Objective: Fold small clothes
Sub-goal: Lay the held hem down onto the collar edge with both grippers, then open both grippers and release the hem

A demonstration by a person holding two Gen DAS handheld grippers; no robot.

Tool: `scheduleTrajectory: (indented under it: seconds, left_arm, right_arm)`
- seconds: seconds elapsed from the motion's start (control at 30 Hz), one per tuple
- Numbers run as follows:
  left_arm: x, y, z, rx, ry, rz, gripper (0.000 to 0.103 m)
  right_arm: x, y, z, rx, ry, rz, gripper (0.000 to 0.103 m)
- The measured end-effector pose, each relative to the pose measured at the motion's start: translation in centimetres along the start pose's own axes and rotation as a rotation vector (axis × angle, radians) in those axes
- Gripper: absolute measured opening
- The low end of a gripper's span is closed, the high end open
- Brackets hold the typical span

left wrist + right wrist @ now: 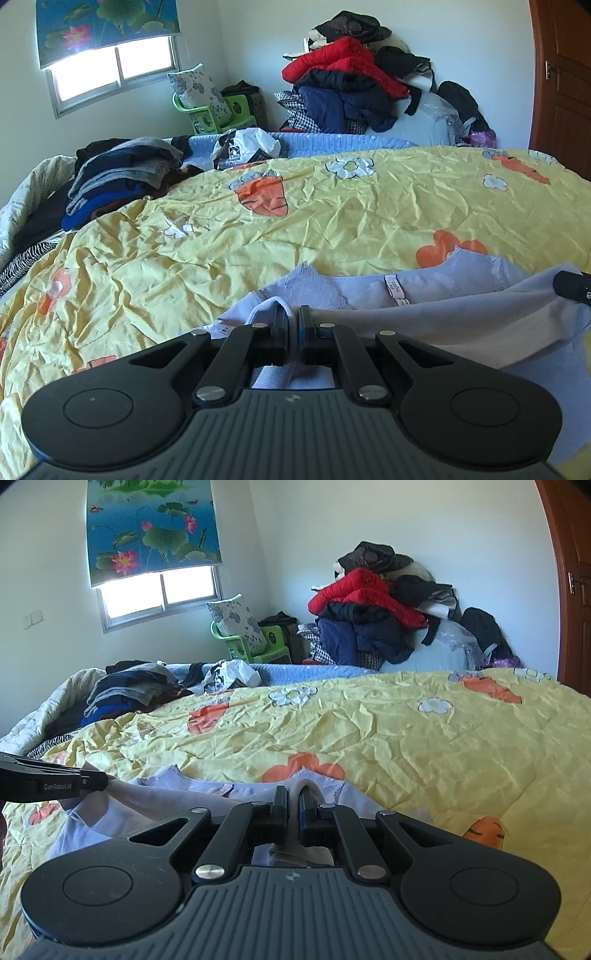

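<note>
**Both tongs clamped on the garment**

Your left tongs [293, 317] are closed on a fold of the pale lilac garment [461, 295], cloth pinched between the jaws at its left edge. Your right tongs [293, 799] are closed on the same garment [177, 794] at its right edge. It spans between the two, lace hem and label on the far side, lying on the yellow quilt [332, 206]. A stack of dark clothes [122, 173] sits well apart, far left.
</note>
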State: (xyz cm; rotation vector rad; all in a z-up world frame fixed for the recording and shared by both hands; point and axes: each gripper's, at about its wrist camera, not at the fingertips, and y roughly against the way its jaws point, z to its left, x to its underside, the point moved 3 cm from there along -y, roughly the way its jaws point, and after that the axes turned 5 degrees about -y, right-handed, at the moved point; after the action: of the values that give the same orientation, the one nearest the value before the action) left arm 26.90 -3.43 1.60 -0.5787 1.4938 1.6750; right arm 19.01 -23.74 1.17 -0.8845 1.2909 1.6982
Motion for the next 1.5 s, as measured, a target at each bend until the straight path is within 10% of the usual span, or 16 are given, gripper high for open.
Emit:
scheduleTrajectory:
  seconds: [0.83, 1.27, 1.37, 1.5]
  left_arm:
    - [0.5, -4.8, 1.3, -0.022, 0.03, 0.069, 0.005]
    - [1.9, -4.0, 6.1, 0.227, 0.296, 0.149, 0.006]
    - [2.8, -3.5, 7.0, 0.271, 0.366, 0.172, 0.014]
    - [3.4, -3.7, 7.3, 0.321, 0.432, 0.183, 0.049]
  right_arm:
    - [0.5, -5.1, -1.7, 0.021, -0.001, 0.081, 0.009]
    - [1.2, -6.1, -3.2, -0.014, -0.077, 0.133, 0.013]
    - [1.2, -6.1, -3.4, -0.012, -0.081, 0.132, 0.018]
    - [1.3, -6.2, -3.4, -0.01, -0.079, 0.134, 0.02]
